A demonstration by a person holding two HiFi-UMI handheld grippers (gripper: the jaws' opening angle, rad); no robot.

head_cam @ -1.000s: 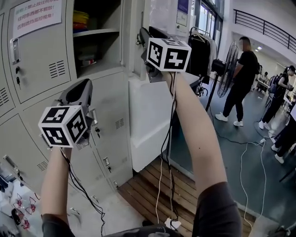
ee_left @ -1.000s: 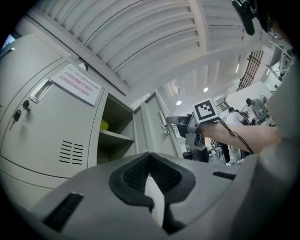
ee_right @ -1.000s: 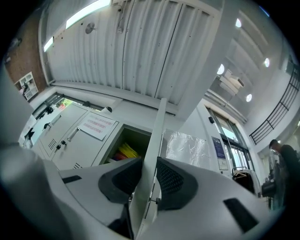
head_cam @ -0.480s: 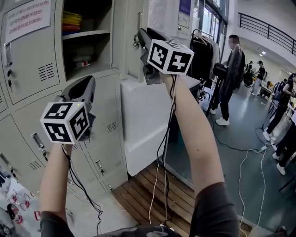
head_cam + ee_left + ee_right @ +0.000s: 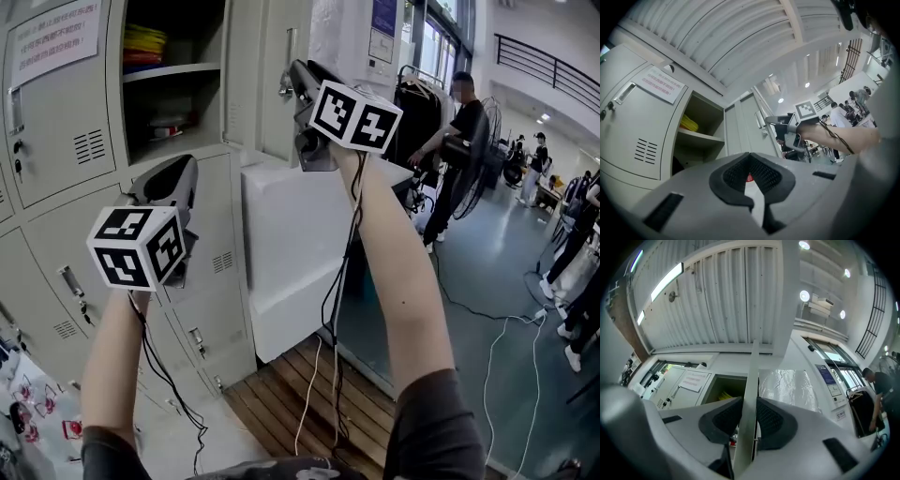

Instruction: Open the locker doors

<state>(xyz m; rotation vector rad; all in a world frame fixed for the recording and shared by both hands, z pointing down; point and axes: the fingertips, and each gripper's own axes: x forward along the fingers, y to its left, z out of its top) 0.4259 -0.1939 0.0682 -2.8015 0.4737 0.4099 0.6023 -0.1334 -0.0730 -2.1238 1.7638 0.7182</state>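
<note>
Two bare forearms rise from the near edge of the head view, and a black cable (image 5: 342,272) trails down along the right one. The left gripper (image 5: 176,178), with its marker cube (image 5: 139,246) at the near end, is held up in front of a closed lower locker door (image 5: 220,253). In the left gripper view its jaws are clenched tip to tip with nothing between them.

Higher and to the right, the right gripper (image 5: 294,81) grasps the free edge of the open locker door (image 5: 274,112), which stands swung out on the right of its compartment. The right gripper view shows that door edge-on, pressed between both pads.

Left of the door, the open compartment (image 5: 173,103) has a shelf with something yellow (image 5: 145,42) lying above it. Farther left, another closed door carries a paper notice (image 5: 56,37). To the right of the lockers a white cabinet (image 5: 300,234) stands by a wooden slat floor (image 5: 309,394). Far right, a person in black (image 5: 459,122) stands beside a standing fan (image 5: 483,141).
</note>
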